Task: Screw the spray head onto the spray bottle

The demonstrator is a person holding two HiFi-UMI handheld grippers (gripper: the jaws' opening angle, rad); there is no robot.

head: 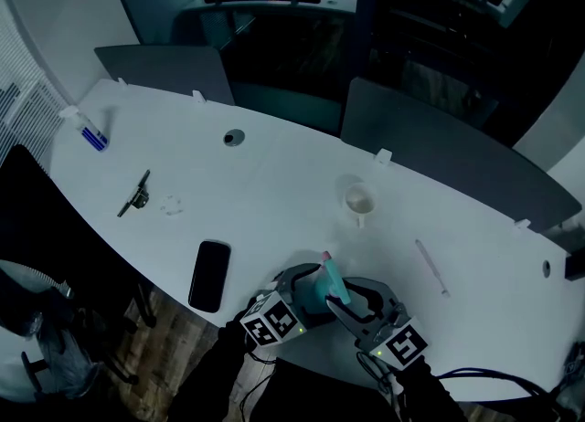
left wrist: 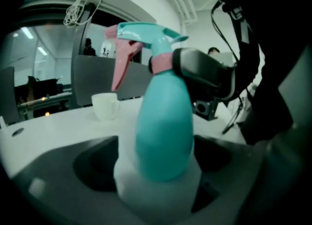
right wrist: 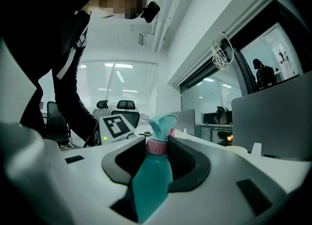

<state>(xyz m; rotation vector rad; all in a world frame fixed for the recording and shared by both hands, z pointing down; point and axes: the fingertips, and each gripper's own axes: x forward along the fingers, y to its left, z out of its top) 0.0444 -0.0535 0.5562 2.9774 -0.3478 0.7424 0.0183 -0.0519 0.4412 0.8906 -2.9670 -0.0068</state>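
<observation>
The teal spray bottle (head: pixel 335 281) stands near the table's front edge, between both grippers. Its teal spray head (left wrist: pixel 146 36) with a pink trigger sits on a pink collar (right wrist: pixel 157 146). My right gripper (right wrist: pixel 157 147) is shut on that collar, its dark pads (left wrist: pixel 195 70) tight against both sides of it. My left gripper (left wrist: pixel 158 170) reaches around the bottle's wide lower body (left wrist: pixel 163 131); its jaws flank the body without a clear press. In the head view the left gripper (head: pixel 306 294) comes from the left and the right gripper (head: pixel 352 300) from the right.
A white cup (head: pixel 358 201) stands just beyond the bottle. A black phone (head: pixel 209 274) lies to the left near the edge, a thin stick (head: pixel 430 267) to the right, a black clip (head: pixel 135 195) further left. Grey dividers (head: pixel 439 151) line the far side.
</observation>
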